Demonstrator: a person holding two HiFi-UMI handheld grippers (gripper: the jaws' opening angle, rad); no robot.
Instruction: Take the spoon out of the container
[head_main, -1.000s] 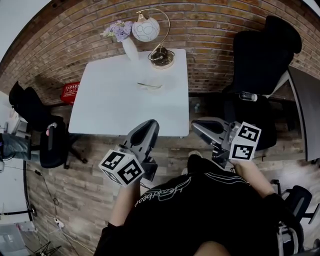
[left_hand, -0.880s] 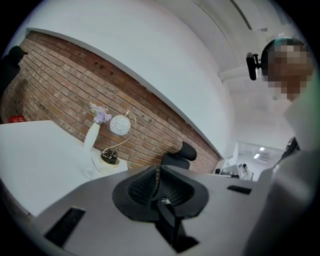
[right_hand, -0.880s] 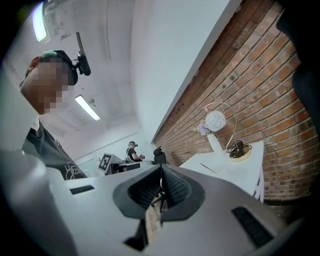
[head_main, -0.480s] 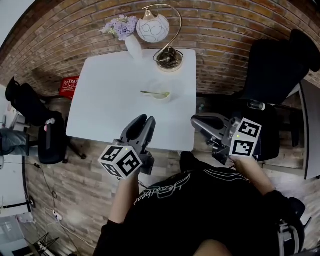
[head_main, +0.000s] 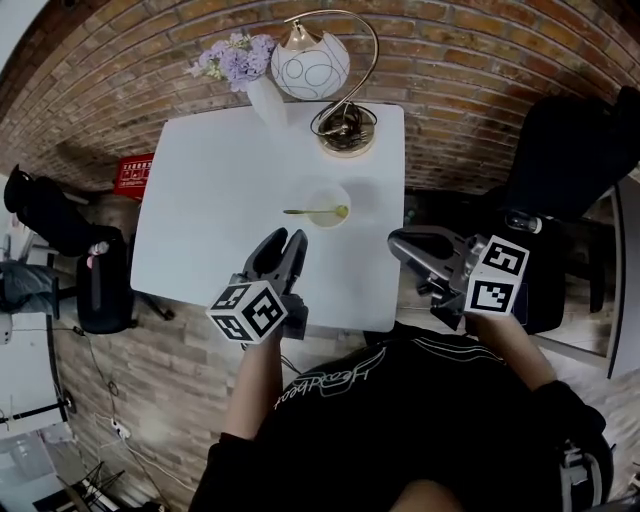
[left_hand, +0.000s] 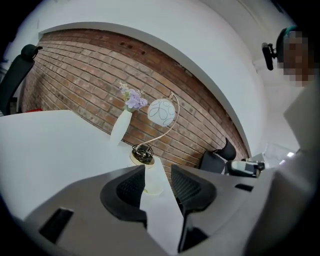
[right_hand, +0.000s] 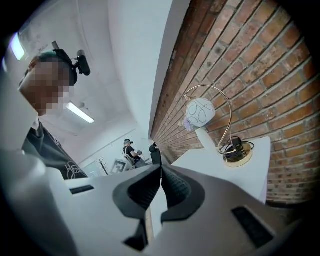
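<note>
The spoon (head_main: 312, 212) lies in the clear container (head_main: 330, 189), its handle over the rim toward the left. The container stands on the white table (head_main: 215, 190), near the lamp (head_main: 343, 128). The left gripper (head_main: 291, 240) points at the container from near. Its jaws have just been opening and stand wide apart, with nothing between them. The right gripper (head_main: 396, 241), off the table's edge, has its jaws together and holds nothing.

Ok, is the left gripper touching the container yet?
Apart. The head view shows bare table between the left gripper and the container; its jaws have just been opening, with nothing between them.
</note>
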